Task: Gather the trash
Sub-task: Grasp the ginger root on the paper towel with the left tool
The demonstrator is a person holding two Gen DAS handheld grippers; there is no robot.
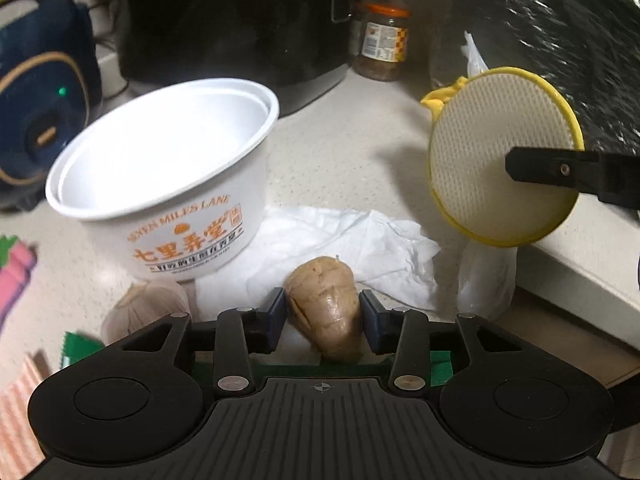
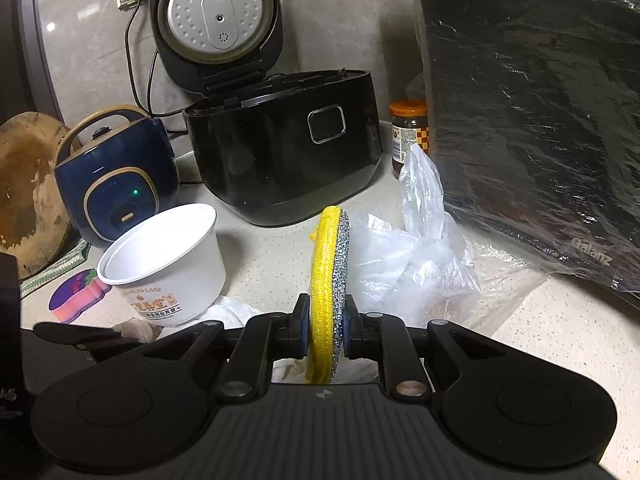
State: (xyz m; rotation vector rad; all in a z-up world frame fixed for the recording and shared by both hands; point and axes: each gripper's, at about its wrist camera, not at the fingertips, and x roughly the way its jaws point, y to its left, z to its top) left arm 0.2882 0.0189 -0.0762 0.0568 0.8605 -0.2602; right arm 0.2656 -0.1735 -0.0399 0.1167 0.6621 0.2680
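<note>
A brown, knobbly food scrap (image 1: 326, 300) lies on a crumpled white tissue (image 1: 360, 244) on the counter. My left gripper (image 1: 323, 316) is open and straddles the scrap, its blue pads close on either side without squeezing it. A white paper bowl (image 1: 168, 184) with orange print stands just behind on the left, empty. My right gripper (image 2: 326, 328) is shut on a round yellow scrubbing pad (image 2: 326, 272), held on edge above the counter. The same pad (image 1: 488, 140) shows to the right in the left wrist view.
A garlic bulb (image 1: 148, 308) lies by the bowl. A clear plastic bag (image 2: 412, 264) sits right of the pad. Behind stand a black rice cooker (image 2: 280, 152) with its lid up, a blue cooker (image 2: 116, 184), a jar (image 2: 408, 132) and a film-wrapped microwave (image 2: 540, 120).
</note>
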